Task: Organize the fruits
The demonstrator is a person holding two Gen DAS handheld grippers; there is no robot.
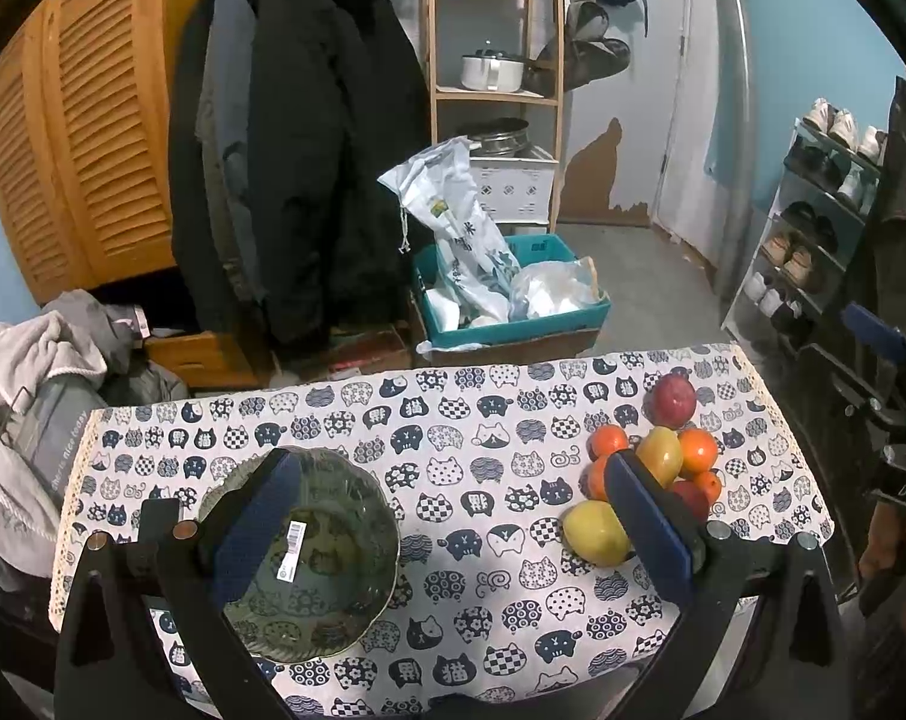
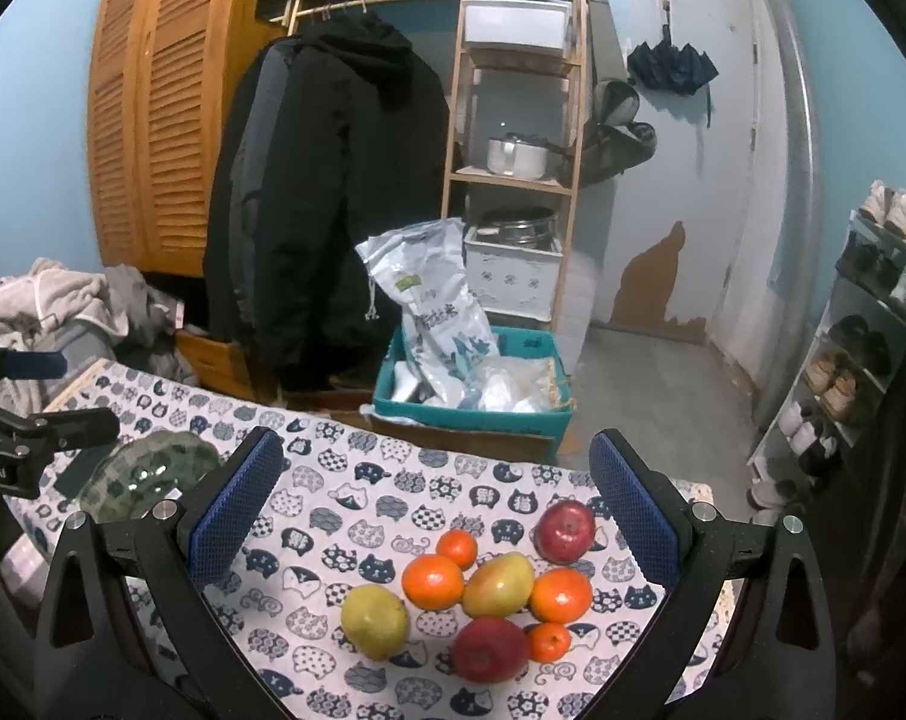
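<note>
A green glass bowl [image 1: 327, 558] with a barcode sticker stands on the left of the cat-print tablecloth [image 1: 453, 480]; it shows small at the left in the right wrist view [image 2: 153, 471]. A heap of fruit lies on the right: two red apples [image 2: 565, 531] [image 2: 490, 649], several oranges [image 2: 432, 581], a yellow-green pear [image 2: 375, 621] and a mango [image 2: 499, 585]. In the left wrist view the pear [image 1: 597, 533] lies nearest. My left gripper [image 1: 453, 540] hangs open over the table between bowl and fruit. My right gripper [image 2: 435, 516] is open just above the fruit, holding nothing.
Beyond the table's far edge stand a teal crate [image 1: 513, 324] with bags, a dark coat [image 1: 309, 168] on a rail, a wooden shelf [image 1: 495, 96] with pots and a shoe rack [image 1: 813, 228] at right. Crumpled clothes [image 1: 27, 396] lie left of the table.
</note>
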